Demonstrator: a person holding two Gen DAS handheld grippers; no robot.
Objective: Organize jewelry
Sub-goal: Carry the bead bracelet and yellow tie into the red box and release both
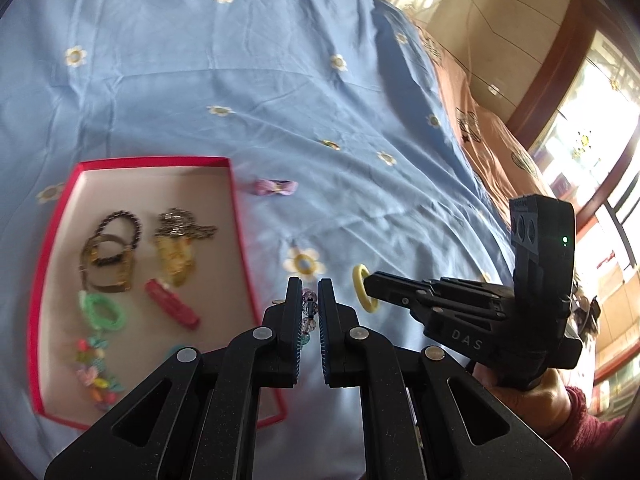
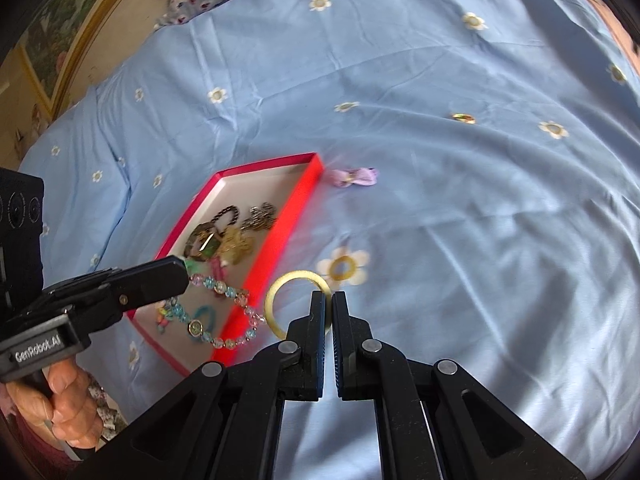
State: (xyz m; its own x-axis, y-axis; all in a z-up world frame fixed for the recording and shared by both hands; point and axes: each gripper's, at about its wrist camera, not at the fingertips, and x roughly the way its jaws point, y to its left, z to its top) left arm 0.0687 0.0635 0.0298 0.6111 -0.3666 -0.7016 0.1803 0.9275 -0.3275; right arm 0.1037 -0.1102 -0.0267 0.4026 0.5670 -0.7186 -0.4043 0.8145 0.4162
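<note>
1. The step in hand looks like carrying two loose pieces to the red box (image 1: 56, 236), which lies on the blue flowered bedsheet (image 1: 280, 80) in the lower left of the left wrist view and already holds chains, a green ring and a red clip.
2. The left claw (image 1: 310, 300) is pinched narrow on a beaded bracelet (image 2: 224, 296). In the right wrist view the bracelet hangs from its tip in a loop over the box's near corner, at lower left of centre.
3. The right claw (image 2: 329, 308) is closed tight on a yellow bangle (image 2: 280, 292). The ring stands out to the left of its fingers, just beside the box's red wall; in the left wrist view it shows at the claw tip, right of centre.
4. The next move, as I judge it, calls for bringing each claw over the open tray, lowering it, then easing the jaws apart so the piece drops inside and not across the rim. The bracelet's trailing loop could catch on the wall.
5. A purple bow clip (image 1: 277, 187) lies on the sheet just right of the box's far corner, and a small gold piece (image 2: 464, 118) lies well apart, upper right in the right wrist view; both remain to be gathered.
6. Hard to make out: the box contents are blurred, the lower box edge is hidden behind the left claw's arms, and the bangle's gripped part is covered by the fingers.
</note>
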